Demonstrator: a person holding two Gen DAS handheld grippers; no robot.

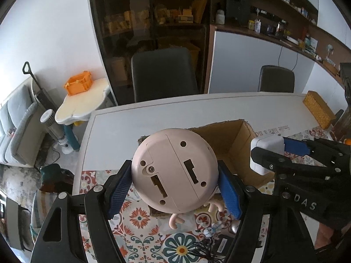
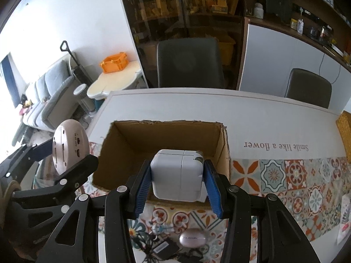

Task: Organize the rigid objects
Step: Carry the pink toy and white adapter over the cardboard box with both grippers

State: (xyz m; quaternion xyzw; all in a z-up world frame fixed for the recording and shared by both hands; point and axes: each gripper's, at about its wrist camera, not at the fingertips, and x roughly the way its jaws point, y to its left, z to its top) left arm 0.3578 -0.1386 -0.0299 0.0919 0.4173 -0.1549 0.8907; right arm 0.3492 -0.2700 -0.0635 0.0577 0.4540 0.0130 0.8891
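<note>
My left gripper [image 1: 174,180] is shut on a round pink toy [image 1: 174,169], its flat base facing the camera and pink limbs hanging below; it also shows in the right wrist view [image 2: 70,145]. My right gripper [image 2: 178,178] is shut on a white power adapter [image 2: 178,176]; it also shows in the left wrist view [image 1: 266,153]. Both are held over the near edge of an open cardboard box [image 2: 166,138], which also shows in the left wrist view [image 1: 232,140].
A white table [image 2: 241,109] carries a patterned mat [image 2: 296,179]. A silver egg-shaped object [image 2: 193,237], a black device with tangled cables [image 2: 163,248] and a small figure [image 1: 211,230] lie at the near edge. A yellow block [image 1: 318,109] sits far right. Chairs stand behind.
</note>
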